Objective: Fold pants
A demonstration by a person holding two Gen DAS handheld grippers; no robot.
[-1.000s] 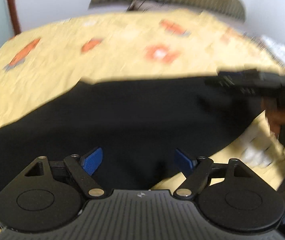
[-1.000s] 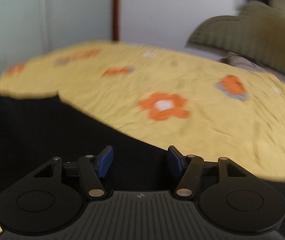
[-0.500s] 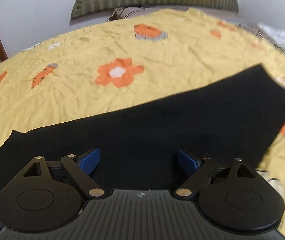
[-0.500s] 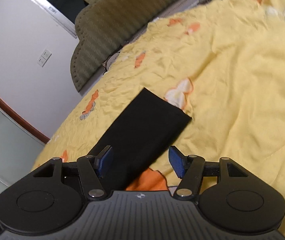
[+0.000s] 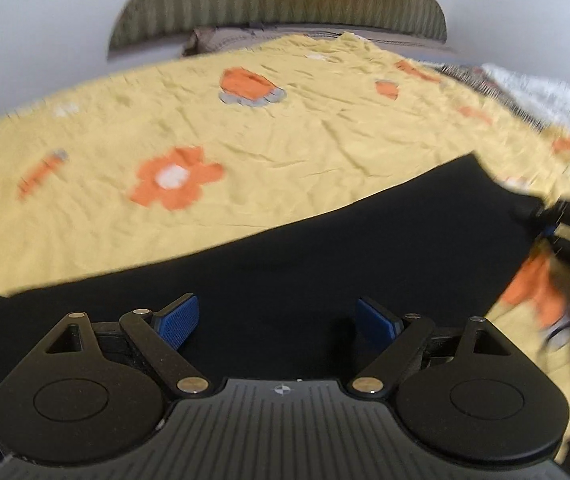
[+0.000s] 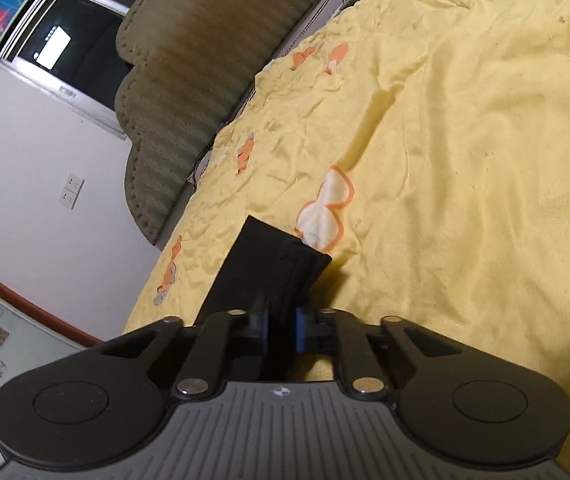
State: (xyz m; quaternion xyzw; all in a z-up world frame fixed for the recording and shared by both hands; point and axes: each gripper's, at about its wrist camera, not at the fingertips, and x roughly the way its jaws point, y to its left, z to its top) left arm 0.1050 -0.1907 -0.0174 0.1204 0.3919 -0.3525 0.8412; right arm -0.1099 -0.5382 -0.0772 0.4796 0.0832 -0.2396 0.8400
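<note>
Pants (image 6: 269, 276) stretch lengthwise away from clamped right tool (image 6: 281, 330).

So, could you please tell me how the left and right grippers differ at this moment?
The left gripper is open, its blue pads spread above the black pants; the right gripper is shut on the pants' end. The left views them flat on the yellow bedspread; the right bunches them. Both share blue pads.

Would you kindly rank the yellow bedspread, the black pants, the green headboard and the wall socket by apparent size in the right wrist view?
1. Yellow bedspread, by far the largest.
2. Green headboard.
3. Black pants, pinched in the right hand-held gripper; partly hidden by it, so likely understated.
4. Wall socket, smallest and farthest away.
</note>
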